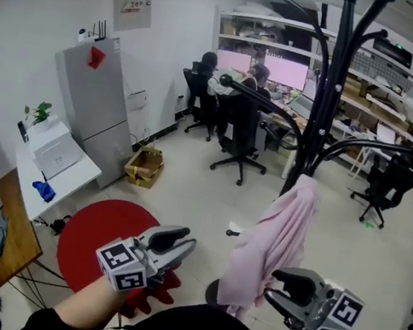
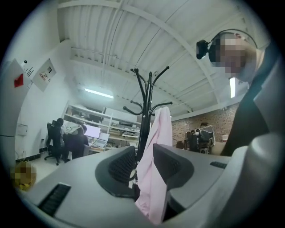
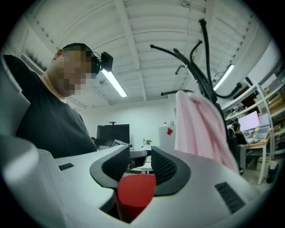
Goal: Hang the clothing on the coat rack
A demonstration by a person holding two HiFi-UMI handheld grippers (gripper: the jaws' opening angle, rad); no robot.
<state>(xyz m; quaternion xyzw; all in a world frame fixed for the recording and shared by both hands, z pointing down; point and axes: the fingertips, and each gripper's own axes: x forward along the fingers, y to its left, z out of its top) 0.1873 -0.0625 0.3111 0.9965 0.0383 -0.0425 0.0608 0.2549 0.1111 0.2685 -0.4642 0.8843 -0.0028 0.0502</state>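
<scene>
A pink garment (image 1: 276, 236) hangs from an arm of the black coat rack (image 1: 328, 86) and drapes down toward the floor. My left gripper (image 1: 188, 242) is to its left, apart from it, jaws open. In the left gripper view the garment (image 2: 158, 147) and the rack (image 2: 144, 111) show through the gap of that gripper (image 2: 144, 156), with the pads off the cloth. My right gripper (image 1: 272, 284) is low by the garment's hem, open and holding nothing. From the right gripper (image 3: 140, 158) the garment (image 3: 196, 124) hangs to the right under the rack (image 3: 207, 67).
A round red mat (image 1: 97, 237) lies on the floor at the left. A wooden table (image 1: 5, 225), a white table (image 1: 57, 165), a grey fridge (image 1: 95, 102) and a cardboard box (image 1: 144, 166) stand beyond it. People sit at desks (image 1: 241, 127); an office chair (image 1: 387, 183) stands right.
</scene>
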